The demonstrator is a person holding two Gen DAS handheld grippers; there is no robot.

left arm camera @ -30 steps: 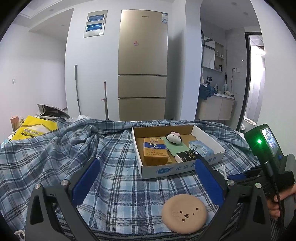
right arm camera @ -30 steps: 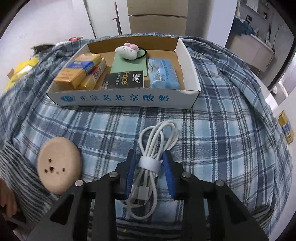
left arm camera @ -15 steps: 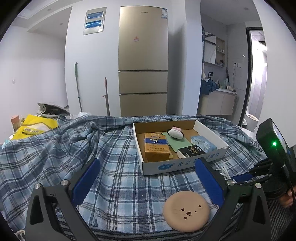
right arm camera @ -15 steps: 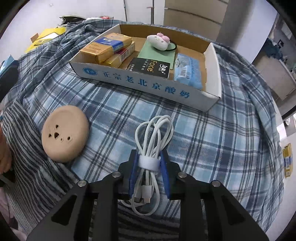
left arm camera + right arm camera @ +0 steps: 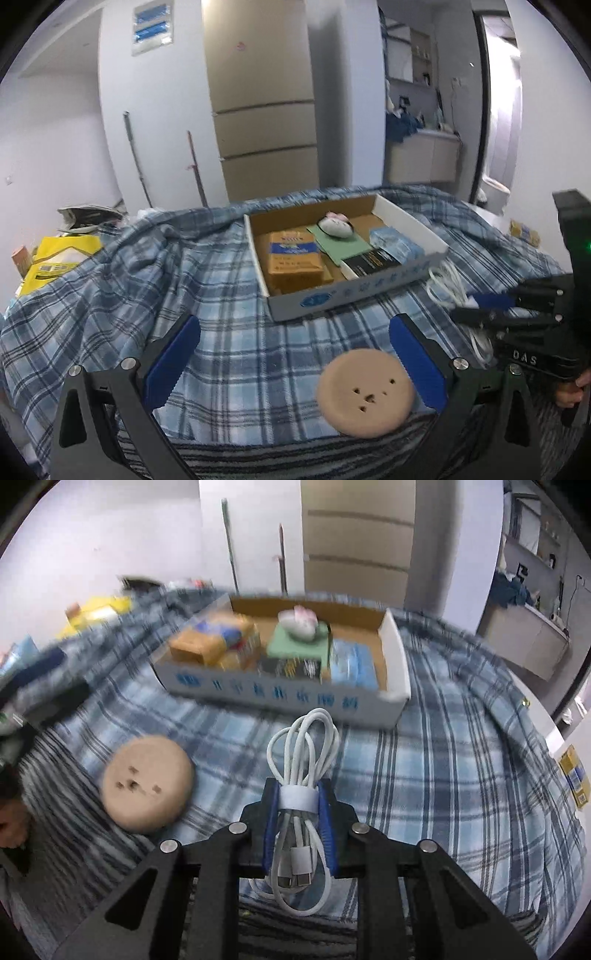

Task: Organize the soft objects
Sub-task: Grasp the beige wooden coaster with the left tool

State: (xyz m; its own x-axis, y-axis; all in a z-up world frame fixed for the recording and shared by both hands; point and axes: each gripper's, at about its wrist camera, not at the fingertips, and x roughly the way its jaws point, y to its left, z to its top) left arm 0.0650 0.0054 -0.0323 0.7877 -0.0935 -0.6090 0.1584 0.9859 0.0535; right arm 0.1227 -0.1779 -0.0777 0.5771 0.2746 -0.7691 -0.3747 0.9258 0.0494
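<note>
My right gripper (image 5: 297,794) is shut on a coiled white cable (image 5: 303,746) at its white band and holds it above the plaid cloth, in front of the cardboard box (image 5: 391,698). The cable (image 5: 448,286) and right gripper (image 5: 480,306) also show in the left wrist view, right of the box (image 5: 306,301). My left gripper (image 5: 295,343) is open and empty, low over the cloth. A round tan cushion (image 5: 365,393) lies between its fingers, nearer the right one; it also shows in the right wrist view (image 5: 147,788).
The box holds orange packs (image 5: 291,254), a green card (image 5: 340,245), a small white plush (image 5: 334,225), a black pack (image 5: 373,260) and a blue tissue pack (image 5: 395,243). A yellow bag (image 5: 59,258) lies far left. A fridge (image 5: 262,99) stands behind.
My right gripper has lifted the cable off the cloth and tilted up toward the box. The left gripper has shifted slightly; the cushion now sits closer to its right finger.
</note>
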